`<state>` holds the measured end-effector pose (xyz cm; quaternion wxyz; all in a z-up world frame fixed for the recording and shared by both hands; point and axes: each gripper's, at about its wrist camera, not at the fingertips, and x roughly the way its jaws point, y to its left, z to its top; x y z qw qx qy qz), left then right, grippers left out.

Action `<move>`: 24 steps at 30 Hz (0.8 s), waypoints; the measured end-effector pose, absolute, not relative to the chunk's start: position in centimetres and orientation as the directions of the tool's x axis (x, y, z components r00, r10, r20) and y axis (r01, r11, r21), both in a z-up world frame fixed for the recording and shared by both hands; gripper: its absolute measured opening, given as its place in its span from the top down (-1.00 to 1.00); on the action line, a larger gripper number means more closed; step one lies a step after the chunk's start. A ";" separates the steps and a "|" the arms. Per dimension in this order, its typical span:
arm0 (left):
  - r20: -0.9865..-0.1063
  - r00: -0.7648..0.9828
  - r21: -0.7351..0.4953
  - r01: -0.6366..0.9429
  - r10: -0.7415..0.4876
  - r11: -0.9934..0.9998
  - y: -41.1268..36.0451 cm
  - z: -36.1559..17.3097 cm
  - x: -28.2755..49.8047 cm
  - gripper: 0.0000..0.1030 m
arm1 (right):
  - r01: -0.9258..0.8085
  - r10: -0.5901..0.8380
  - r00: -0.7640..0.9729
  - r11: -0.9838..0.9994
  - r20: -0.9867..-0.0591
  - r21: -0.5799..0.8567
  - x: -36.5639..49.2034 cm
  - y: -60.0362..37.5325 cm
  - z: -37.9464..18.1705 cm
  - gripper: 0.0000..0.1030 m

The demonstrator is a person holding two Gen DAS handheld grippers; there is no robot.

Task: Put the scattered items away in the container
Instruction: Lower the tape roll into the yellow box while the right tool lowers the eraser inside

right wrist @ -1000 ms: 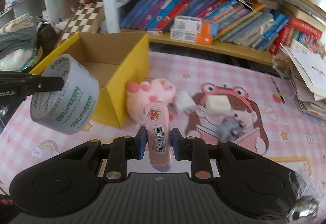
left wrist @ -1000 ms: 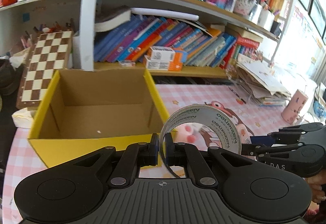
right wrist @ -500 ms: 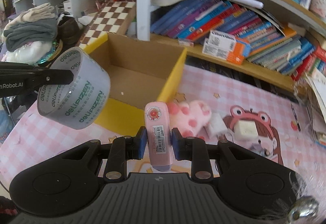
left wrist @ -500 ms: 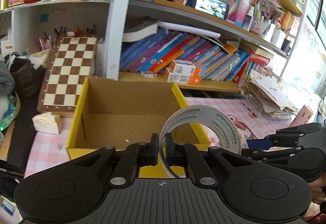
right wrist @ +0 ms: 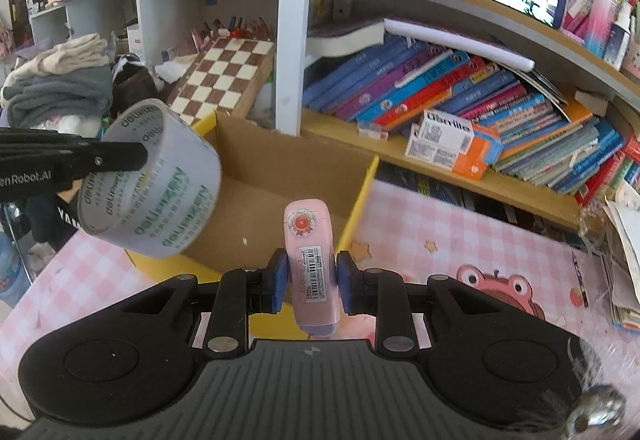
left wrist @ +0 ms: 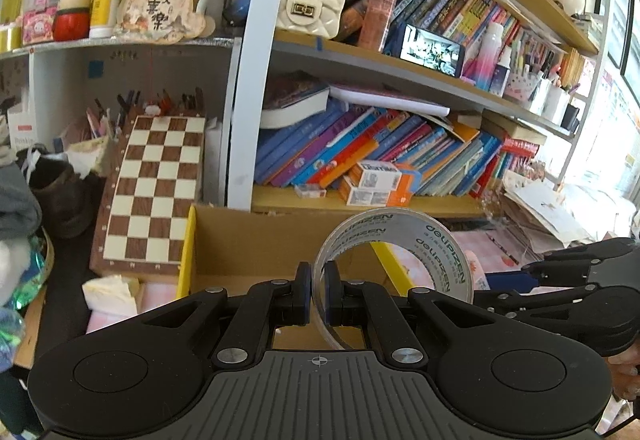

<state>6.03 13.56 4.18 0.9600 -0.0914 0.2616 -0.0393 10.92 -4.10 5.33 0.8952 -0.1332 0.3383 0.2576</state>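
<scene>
Left hand-held gripper (left wrist: 317, 294) clamped on the wall of the tape roll (left wrist: 394, 252), held above the open cardboard box (left wrist: 248, 240). Right hand-held gripper (right wrist: 311, 282) pinched tight on the pink barcoded case (right wrist: 311, 260), raised just in front of the box's yellow edge. Box sat on the pink checked counter (right wrist: 460, 236), against the bookshelf (right wrist: 440, 144).

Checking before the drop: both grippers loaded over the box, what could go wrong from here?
1. The left gripper pinches only the thin wall of the tape roll, which hangs over the cardboard box's near-left edge; released here, it may catch the rim and roll out.
2. The right gripper holds the pink device close beside the tape; the grippers could collide.
</scene>
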 end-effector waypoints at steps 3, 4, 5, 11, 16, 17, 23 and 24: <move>-0.492 0.862 -0.192 0.029 -0.122 0.981 13.6 4.2 6.7 0.91 | -0.561 0.380 0.637 0.825 -0.670 -0.065 11.5 -3.3 5.4 0.53; -0.492 0.862 -0.192 0.029 -0.122 0.981 13.7 4.1 6.9 0.90 | -0.565 0.383 0.636 0.823 -0.670 -0.066 11.8 -3.1 5.4 0.53; -0.491 0.863 -0.194 0.026 -0.120 0.981 13.8 4.0 7.1 0.90 | -0.568 0.385 0.634 0.820 -0.671 -0.066 12.0 -2.9 5.4 0.53; -0.507 0.856 -0.210 -0.006 -0.104 0.978 14.6 3.0 8.8 0.90 | -0.584 0.387 0.618 0.809 -0.684 -0.070 13.6 -1.7 5.0 0.53; -0.532 0.842 -0.197 -0.020 -0.089 0.980 15.3 1.9 10.3 0.90 | -0.600 0.386 0.603 0.796 -0.698 -0.078 15.0 -0.5 4.3 0.53; -0.536 0.840 -0.194 -0.023 -0.086 0.981 15.4 1.7 10.6 0.90 | -0.605 0.384 0.599 0.792 -0.703 -0.082 15.3 -0.3 4.1 0.53; -0.571 0.817 -0.179 -0.032 -0.078 0.983 15.9 0.3 12.3 0.90 | -0.627 0.370 0.568 0.773 -0.735 -0.095 16.9 0.8 2.3 0.53; -0.579 0.812 -0.177 -0.031 -0.079 0.984 15.9 0.0 12.6 0.90 | -0.630 0.368 0.563 0.771 -0.740 -0.096 17.2 1.0 2.0 0.53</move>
